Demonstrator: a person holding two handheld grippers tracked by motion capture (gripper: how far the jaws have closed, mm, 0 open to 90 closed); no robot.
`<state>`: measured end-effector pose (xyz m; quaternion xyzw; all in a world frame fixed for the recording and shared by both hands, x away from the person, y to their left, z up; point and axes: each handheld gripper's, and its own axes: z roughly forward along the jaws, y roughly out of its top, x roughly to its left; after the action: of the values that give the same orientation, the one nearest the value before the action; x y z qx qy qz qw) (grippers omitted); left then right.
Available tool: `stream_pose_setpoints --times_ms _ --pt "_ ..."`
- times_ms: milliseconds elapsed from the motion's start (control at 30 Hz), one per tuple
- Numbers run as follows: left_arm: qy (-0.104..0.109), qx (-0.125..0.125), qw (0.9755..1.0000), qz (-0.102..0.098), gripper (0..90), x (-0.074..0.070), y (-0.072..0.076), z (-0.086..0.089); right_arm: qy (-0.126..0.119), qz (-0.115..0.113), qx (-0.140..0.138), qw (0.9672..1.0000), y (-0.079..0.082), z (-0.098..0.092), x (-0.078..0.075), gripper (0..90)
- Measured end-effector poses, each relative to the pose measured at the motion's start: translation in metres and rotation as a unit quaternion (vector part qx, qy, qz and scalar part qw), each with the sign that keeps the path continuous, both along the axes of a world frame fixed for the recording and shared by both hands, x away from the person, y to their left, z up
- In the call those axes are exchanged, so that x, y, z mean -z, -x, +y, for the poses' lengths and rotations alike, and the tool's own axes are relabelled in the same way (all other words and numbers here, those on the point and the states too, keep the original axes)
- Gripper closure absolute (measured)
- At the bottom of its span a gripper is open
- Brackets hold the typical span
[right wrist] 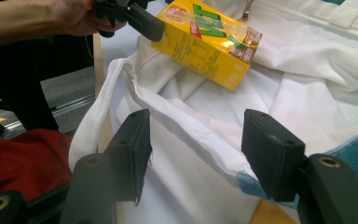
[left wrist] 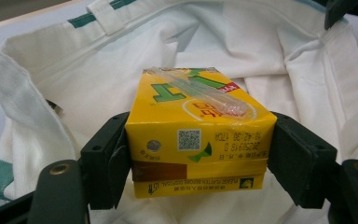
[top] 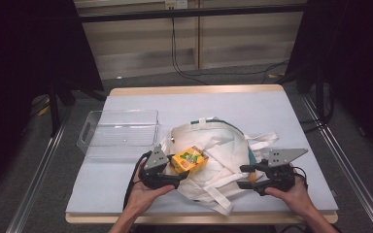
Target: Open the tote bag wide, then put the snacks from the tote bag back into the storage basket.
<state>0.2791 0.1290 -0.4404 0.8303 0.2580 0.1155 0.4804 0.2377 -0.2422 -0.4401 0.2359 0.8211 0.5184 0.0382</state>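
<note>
A yellow juice carton (top: pixel 189 160) with a wrapped straw on its face hangs tilted over a white canvas tote bag (top: pixel 218 145). My left gripper (top: pixel 177 174) is shut on the carton's end. In the left gripper view both pads press the sides of the carton (left wrist: pixel 198 135), with the left gripper (left wrist: pixel 198 158) over the bag's open mouth (left wrist: pixel 261 46). My right gripper (top: pixel 242 176) is at the bag's near right side. In the right gripper view the right gripper (right wrist: pixel 193 144) stands open, the bag's hem (right wrist: pixel 177 116) runs loosely between its pads, and the carton (right wrist: pixel 205 39) is beyond.
A clear plastic bin (top: pixel 119 128) stands to the left of the bag on the pale blue table (top: pixel 252 104). The bag's straps (top: pixel 264 140) trail right and toward the front edge. Something orange (right wrist: pixel 268 214) shows beneath the bag near my right gripper.
</note>
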Motion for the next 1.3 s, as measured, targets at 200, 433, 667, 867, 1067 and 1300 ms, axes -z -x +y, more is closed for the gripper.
stream_pose_setpoints --times_ms 200,433,667,867,1067,1300 --pt "0.022 -0.006 0.9993 0.028 27.8 -0.009 -0.003 0.007 -0.005 -0.004 0.001 1.0000 0.001 -0.001 -0.001 41.3" --pt "0.044 -0.008 0.9980 0.046 27.8 -0.017 -0.006 0.017 -0.012 -0.013 0.004 0.9998 0.003 -0.003 -0.002 36.8" --pt "0.052 -0.017 0.9966 0.062 27.8 -0.029 -0.006 0.023 -0.029 -0.030 0.032 0.9986 0.004 -0.009 -0.006 24.8" --pt "0.055 -0.021 0.9957 0.072 27.8 -0.035 -0.007 0.029 -0.035 -0.038 0.061 0.9968 0.006 -0.012 -0.007 18.2" --pt "0.064 -0.018 0.9948 0.077 27.8 -0.040 -0.013 0.036 -0.035 -0.035 0.085 0.9952 0.011 -0.019 -0.005 14.6" --pt "0.079 -0.029 0.9929 0.085 27.8 -0.052 -0.021 0.053 -0.033 -0.034 0.096 0.9943 0.010 -0.021 -0.003 11.8"
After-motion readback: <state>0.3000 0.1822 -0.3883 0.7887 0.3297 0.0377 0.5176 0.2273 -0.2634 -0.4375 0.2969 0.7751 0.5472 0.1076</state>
